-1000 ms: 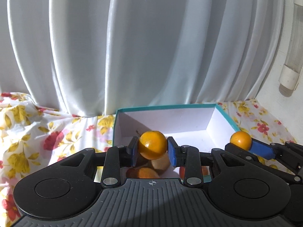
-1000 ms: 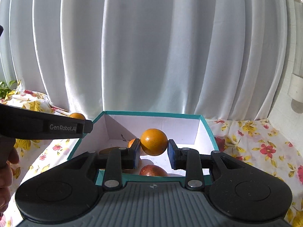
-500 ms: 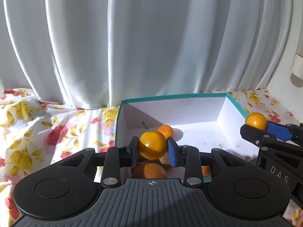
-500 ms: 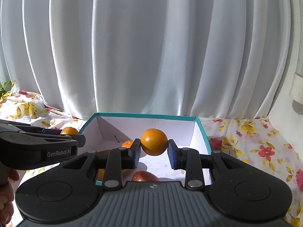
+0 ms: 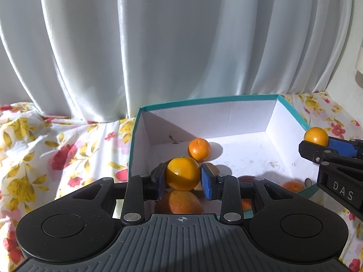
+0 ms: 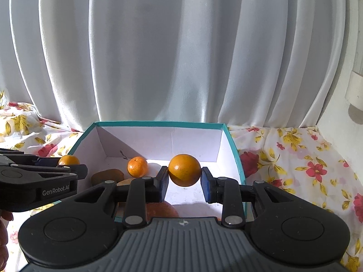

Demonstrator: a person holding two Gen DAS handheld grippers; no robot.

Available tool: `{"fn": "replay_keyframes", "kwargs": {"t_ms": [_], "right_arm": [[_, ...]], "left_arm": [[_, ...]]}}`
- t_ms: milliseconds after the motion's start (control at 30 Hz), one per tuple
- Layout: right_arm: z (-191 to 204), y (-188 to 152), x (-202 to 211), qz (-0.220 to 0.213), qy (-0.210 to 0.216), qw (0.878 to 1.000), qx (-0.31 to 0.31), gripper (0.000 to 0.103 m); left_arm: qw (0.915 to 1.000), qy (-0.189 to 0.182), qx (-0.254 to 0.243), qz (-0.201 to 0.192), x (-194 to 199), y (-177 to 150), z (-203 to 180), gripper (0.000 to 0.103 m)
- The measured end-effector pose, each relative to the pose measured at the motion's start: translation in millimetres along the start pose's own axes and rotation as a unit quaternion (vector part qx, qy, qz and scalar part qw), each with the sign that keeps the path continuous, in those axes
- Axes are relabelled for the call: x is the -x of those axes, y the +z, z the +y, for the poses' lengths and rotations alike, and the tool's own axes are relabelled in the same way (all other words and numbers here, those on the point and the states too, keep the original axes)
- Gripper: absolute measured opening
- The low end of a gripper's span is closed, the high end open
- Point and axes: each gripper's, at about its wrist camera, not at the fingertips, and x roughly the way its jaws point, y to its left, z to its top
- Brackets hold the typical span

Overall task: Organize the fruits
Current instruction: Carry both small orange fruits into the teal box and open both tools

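Pinching one orange (image 5: 182, 174) between its blue-padded fingers (image 5: 160, 184), the left gripper (image 5: 183, 182) hangs over the near-left part of the teal-rimmed box (image 5: 226, 100), whose inside is white. The right gripper (image 6: 184, 183) likewise has its fingers (image 6: 206, 187) clamped on a second orange (image 6: 184, 170), held above the box's right half; from the left wrist view that gripper enters at 3 o'clock, its fruit level with the box's right rim.

On the box floor a smaller mandarin (image 5: 199, 149) sits toward the back-left corner, at 12 o'clock of the left gripper's orange and close behind it. More fruit lies lower in the box, partly hidden under the gripper bodies: an orange one directly below the left fingers, a brownish oval one (image 6: 108, 175) at 9 o'clock of the mandarin in the right wrist view, and a reddish one below the right fingers.

The box rests on a flower-printed cloth (image 6: 295, 158) covering the surface, with a white pleated curtain (image 6: 181, 56) hanging behind.
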Motion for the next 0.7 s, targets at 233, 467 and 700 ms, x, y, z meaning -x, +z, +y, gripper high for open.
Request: {"fn": "replay_keyframes", "kwargs": {"t_ms": [233,467,700], "right_arm": [[-5.8,-2.3,-13.9,0.014,-0.004,1.0,-0.001,0.03],[-6.0,-4.3,-26.2,0.032,-0.007,0.999,0.003,0.03],[-7.6,-6.4,-33.5,0.038,-0.007,0.999,0.002,0.032]], "left_arm": [[0.9998,0.006,-0.006,0.016,-12.1,-1.5,-4.1,0.036],[0.9994,0.009,-0.012,0.031,-23.4,-3.5,-8.7,0.036],[0.9994,0.011,-0.022,0.026,-25.1,-4.8,-13.4,0.046]]}}
